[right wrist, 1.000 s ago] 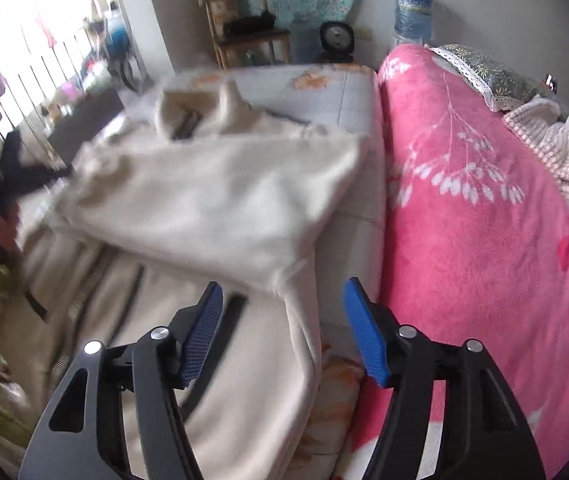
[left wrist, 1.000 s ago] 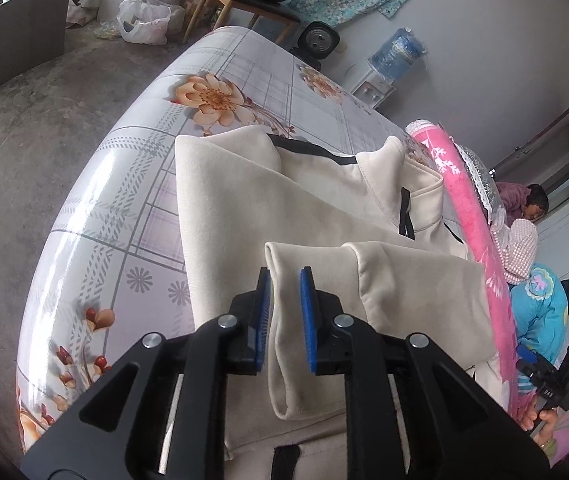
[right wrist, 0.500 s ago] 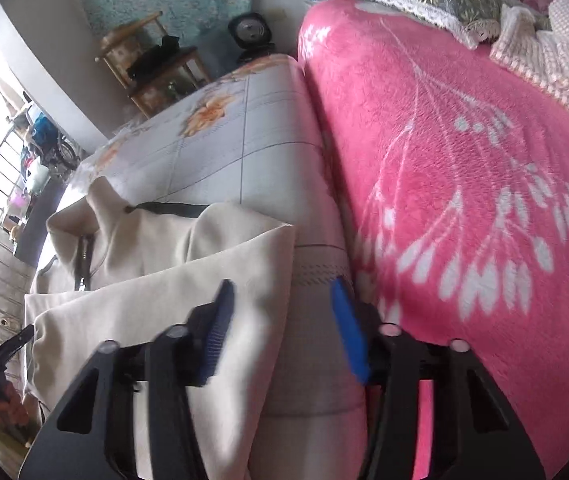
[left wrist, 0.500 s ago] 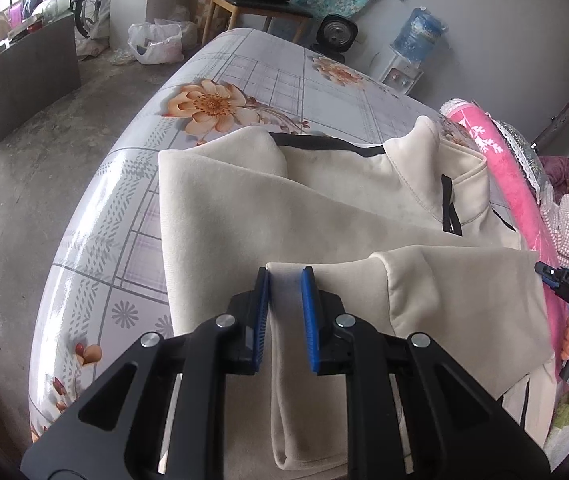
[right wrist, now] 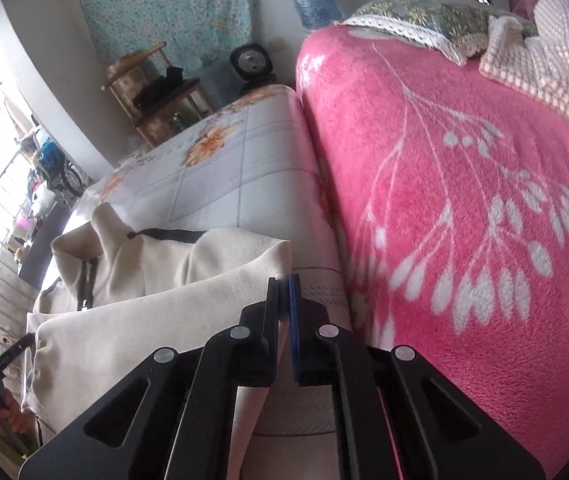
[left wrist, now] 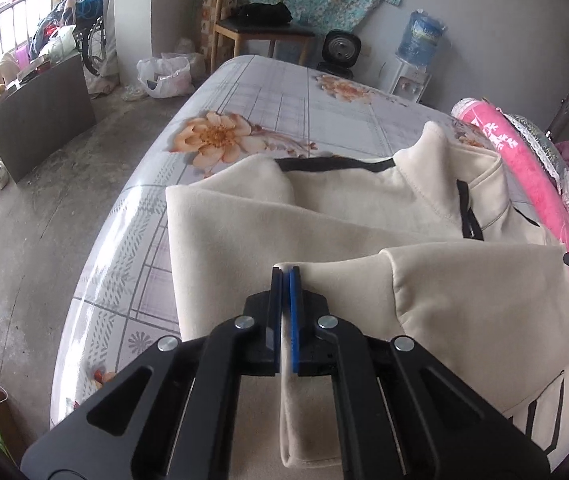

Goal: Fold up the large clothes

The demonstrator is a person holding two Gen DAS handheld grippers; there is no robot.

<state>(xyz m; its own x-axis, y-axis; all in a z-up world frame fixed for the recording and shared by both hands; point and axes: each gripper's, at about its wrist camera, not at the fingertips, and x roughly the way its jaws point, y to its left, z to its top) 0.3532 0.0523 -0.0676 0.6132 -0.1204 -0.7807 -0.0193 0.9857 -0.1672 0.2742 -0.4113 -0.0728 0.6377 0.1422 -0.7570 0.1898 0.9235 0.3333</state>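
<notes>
A: Where was the cream jacket (left wrist: pixel 324 240) relative to the left gripper (left wrist: pixel 285 276)?
B: Its folded sleeve edge sat clenched between the pads; the body spread ahead, collar farthest.
A: And the right gripper (right wrist: pixel 284 280)?
B: Clamped on the jacket's edge; pink blanket (right wrist: pixel 464 200) to its right.

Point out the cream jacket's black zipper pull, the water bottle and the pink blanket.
black zipper pull (left wrist: pixel 469 216), left wrist view, its dangling strap.
water bottle (left wrist: pixel 423 38), left wrist view, its blue body.
pink blanket (right wrist: pixel 464 200), right wrist view, its white leaf pattern.
</notes>
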